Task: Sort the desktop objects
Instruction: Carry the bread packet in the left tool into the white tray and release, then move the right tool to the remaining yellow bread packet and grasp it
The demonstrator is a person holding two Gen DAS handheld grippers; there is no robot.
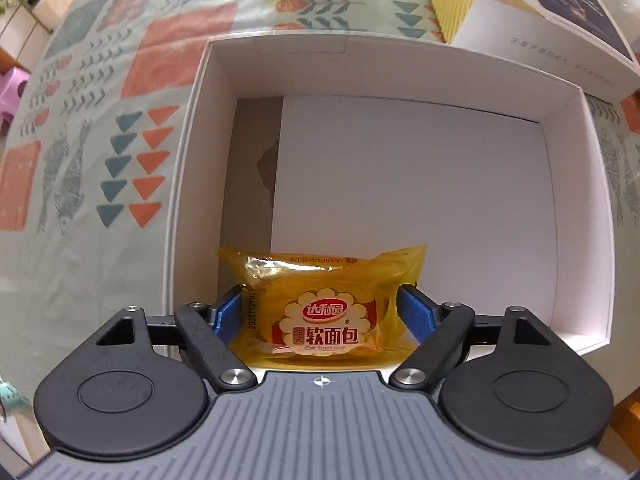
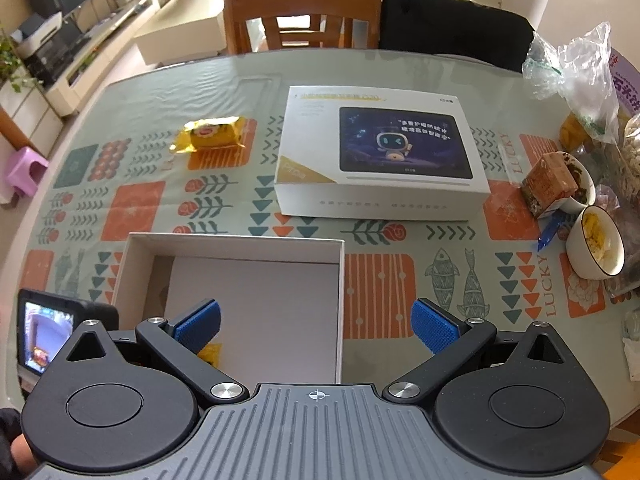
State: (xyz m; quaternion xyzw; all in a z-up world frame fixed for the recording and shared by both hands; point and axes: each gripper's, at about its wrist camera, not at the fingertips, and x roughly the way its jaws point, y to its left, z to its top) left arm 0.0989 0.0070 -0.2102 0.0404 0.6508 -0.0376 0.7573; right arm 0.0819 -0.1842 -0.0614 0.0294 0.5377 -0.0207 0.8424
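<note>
My left gripper (image 1: 320, 310) is shut on a yellow soft-bread packet (image 1: 324, 304) and holds it over the near left part of the open white box (image 1: 576, 208). In the right wrist view the same box (image 2: 240, 242) lies on the table, with a corner of the packet (image 2: 212, 354) showing inside it. My right gripper (image 2: 316, 326) is open and empty above the box's near right edge. A second yellow bread packet (image 2: 210, 134) lies on the tablecloth at the far left.
The box lid (image 2: 376, 152), printed with a robot picture, lies behind the box. Bowls of food (image 2: 596, 242), a brown carton (image 2: 548, 186) and plastic bags (image 2: 576, 68) crowd the right edge. Wooden chairs (image 2: 300, 16) stand beyond the table. The left gripper's camera (image 2: 44, 332) is at lower left.
</note>
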